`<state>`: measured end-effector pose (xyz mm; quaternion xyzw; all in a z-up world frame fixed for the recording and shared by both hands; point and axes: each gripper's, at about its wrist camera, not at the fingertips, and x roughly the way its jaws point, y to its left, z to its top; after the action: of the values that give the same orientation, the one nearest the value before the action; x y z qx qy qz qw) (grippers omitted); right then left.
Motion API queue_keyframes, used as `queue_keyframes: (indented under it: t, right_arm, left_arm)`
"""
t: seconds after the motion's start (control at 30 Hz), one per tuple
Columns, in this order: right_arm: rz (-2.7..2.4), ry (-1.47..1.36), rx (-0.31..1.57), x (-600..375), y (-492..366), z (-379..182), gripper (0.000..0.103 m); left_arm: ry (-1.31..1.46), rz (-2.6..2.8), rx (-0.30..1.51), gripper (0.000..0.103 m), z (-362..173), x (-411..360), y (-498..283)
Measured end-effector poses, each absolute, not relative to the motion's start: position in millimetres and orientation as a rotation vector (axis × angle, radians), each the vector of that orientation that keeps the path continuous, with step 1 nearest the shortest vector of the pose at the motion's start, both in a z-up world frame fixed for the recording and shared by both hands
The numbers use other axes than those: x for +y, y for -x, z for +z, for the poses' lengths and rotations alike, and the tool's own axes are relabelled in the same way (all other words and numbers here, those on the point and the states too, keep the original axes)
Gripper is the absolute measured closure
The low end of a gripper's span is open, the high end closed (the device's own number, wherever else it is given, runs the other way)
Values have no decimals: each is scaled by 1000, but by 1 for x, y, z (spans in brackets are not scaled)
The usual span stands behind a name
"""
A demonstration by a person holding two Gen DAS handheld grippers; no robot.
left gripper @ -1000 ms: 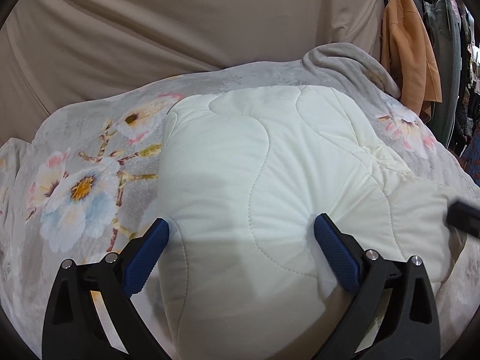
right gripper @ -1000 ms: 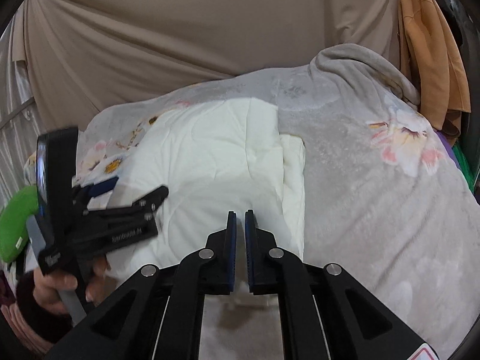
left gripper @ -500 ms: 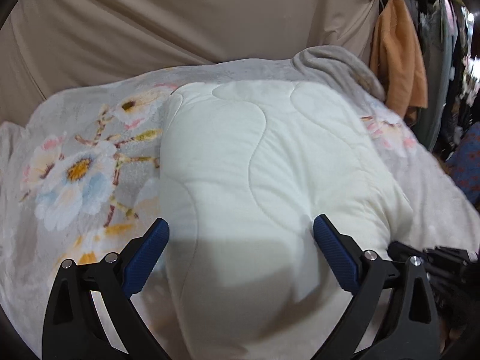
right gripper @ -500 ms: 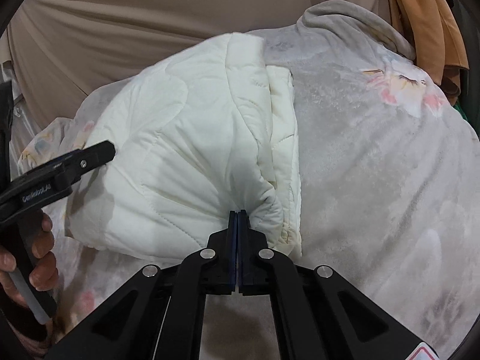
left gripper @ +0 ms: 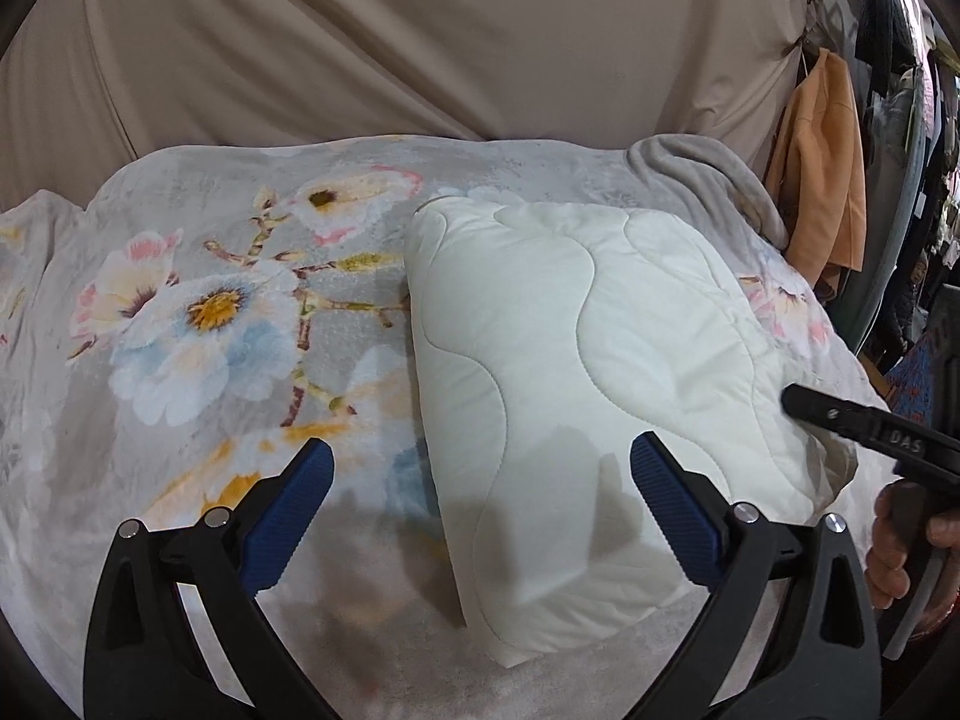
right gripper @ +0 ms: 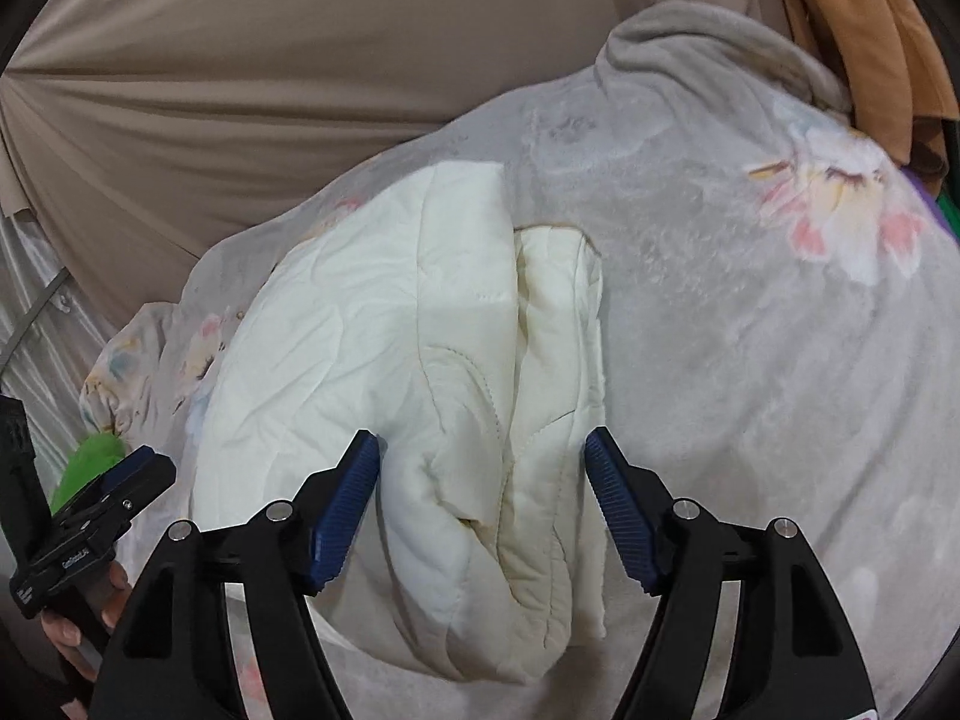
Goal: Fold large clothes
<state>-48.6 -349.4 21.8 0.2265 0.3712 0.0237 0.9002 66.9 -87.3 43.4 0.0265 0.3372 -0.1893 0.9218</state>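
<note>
A cream quilted garment [left gripper: 576, 372] lies folded into a thick bundle on the grey floral blanket [left gripper: 180, 324]. My left gripper [left gripper: 480, 492] is open and empty, just above the bundle's near left edge. My right gripper [right gripper: 483, 495] is open, its fingers either side of the bundle's near right end [right gripper: 480, 540], where the folded layers show. The right gripper also shows at the right edge of the left wrist view [left gripper: 870, 438], and the left gripper at the lower left of the right wrist view [right gripper: 90, 516].
A beige curtain [left gripper: 420, 42] hangs behind the bed. An orange garment [left gripper: 822, 168] hangs at the far right beside dark hanging clothes. A green object [right gripper: 90, 468] lies at the bed's left side. The blanket [right gripper: 750, 360] spreads to the right of the bundle.
My right gripper was shut on the garment's edge half a second ago and has let go and opened. The bundle has dropped onto the blanket. My left gripper has drawn back to the left.
</note>
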Motion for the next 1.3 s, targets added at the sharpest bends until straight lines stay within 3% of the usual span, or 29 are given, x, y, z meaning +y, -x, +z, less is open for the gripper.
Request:
queue_keyframes:
  t: [0.17, 0.73, 0.8, 0.87, 0.9, 0.97, 1.07, 1.2, 1.3]
  right_arm:
    - [94, -512, 797, -352, 36, -3, 26]
    - [254, -592, 755, -360, 22, -19, 19]
    - [277, -613, 757, -363, 16, -19, 22]
    - [302, -629, 750, -363, 12, -17, 36]
    - [312, -634, 746, -363, 10, -14, 41]
    - [329, -652, 738, -363, 7, -9, 64]
    - [295, -595, 700, -355, 11, 9, 74]
    - [243, -530, 692, -350, 17, 21, 72]
    - [200, -523, 738, -353, 24, 10, 53]
  left_arm:
    - [-89, -393, 726, 5, 30, -100, -76]
    - [65, -557, 808, 5, 1, -122, -120]
    - [73, -578, 825, 5, 3, -123, -124]
    - [64, -595, 823, 5, 8, -125, -124]
    - [56, -595, 814, 9, 11, -126, -122]
    - [19, -592, 786, 20, 18, -129, -117]
    - [-23, -602, 742, 36, 34, -130, -110]
    - [-33, -632, 743, 40, 43, -125, -110]
    - [-47, -643, 795, 35, 29, -120, -114]
